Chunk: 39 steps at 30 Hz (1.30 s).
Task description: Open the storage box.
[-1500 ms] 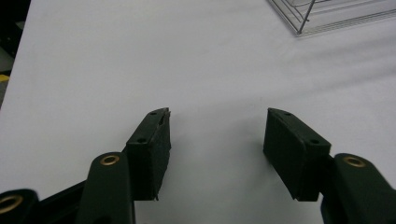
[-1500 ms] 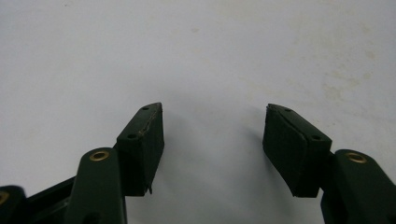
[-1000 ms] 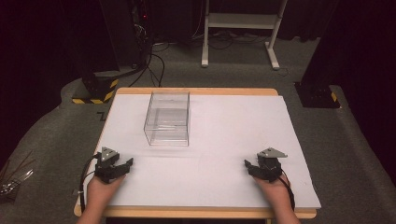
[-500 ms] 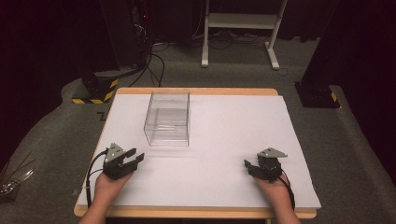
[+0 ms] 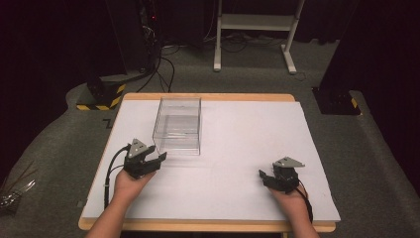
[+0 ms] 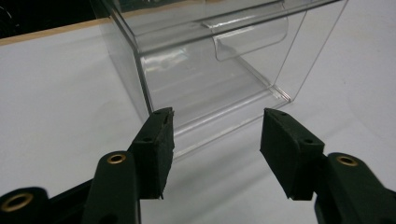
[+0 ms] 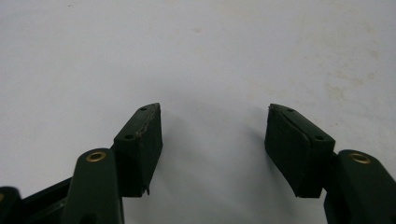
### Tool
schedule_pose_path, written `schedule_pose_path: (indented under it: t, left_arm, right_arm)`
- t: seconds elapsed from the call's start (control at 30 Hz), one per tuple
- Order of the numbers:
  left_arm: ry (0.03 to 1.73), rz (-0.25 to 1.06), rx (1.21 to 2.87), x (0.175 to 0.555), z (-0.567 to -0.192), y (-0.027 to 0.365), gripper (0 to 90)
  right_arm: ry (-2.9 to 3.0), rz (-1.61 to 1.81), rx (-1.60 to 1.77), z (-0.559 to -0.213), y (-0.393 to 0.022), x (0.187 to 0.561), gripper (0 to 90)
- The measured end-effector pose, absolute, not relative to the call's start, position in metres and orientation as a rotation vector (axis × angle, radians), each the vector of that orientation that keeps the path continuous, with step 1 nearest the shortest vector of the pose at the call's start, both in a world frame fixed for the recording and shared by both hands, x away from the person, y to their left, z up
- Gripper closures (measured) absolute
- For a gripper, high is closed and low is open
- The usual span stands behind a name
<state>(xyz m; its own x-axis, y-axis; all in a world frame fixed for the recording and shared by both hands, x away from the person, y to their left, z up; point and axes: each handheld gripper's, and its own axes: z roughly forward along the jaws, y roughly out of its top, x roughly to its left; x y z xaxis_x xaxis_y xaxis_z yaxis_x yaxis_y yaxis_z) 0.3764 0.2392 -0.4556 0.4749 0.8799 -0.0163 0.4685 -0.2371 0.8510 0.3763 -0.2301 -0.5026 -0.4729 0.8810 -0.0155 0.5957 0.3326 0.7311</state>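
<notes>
A clear plastic box (image 5: 177, 126) stands on the white table sheet (image 5: 247, 134), left of centre, and looks empty. My left gripper (image 5: 159, 157) is open just in front of the box's near left corner, its tips close to the wall. In the left gripper view the box (image 6: 210, 60) rises right beyond the gripper (image 6: 217, 133), with nothing between the black pads. My right gripper (image 5: 264, 174) rests open near the front right of the sheet. In the right gripper view it (image 7: 215, 135) hovers over bare white sheet (image 7: 201, 56).
The wooden table edge (image 5: 208, 96) frames the sheet. Beyond the table lie cables (image 5: 163, 64), a white stand's legs (image 5: 252, 29) and yellow-black striped bases (image 5: 101, 94) on grey carpet. A metal object (image 5: 12, 193) lies on the floor at left.
My left gripper has moved forward and to the right, up to the clear box's near corner. The right gripper has stayed in place.
</notes>
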Motion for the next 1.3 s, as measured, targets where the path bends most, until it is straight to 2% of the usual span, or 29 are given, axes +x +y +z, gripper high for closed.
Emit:
schedule_pose_path:
  t: [0.4,0.83,1.3]
  left_arm:
    - [1.037,0.488,1.811,0.405,-0.454,0.226,46.1]
    - [0.992,0.465,1.760,0.420,-0.464,0.226,64.2]
    - [0.932,0.348,1.710,0.422,-0.471,0.237,73.6]
  right_arm:
    - [2.192,0.942,1.300,-0.503,-0.230,0.376,36.8]
    - [2.194,0.944,1.296,-0.503,-0.230,0.376,37.3]
    - [2.196,0.947,1.290,-0.503,-0.230,0.376,38.0]
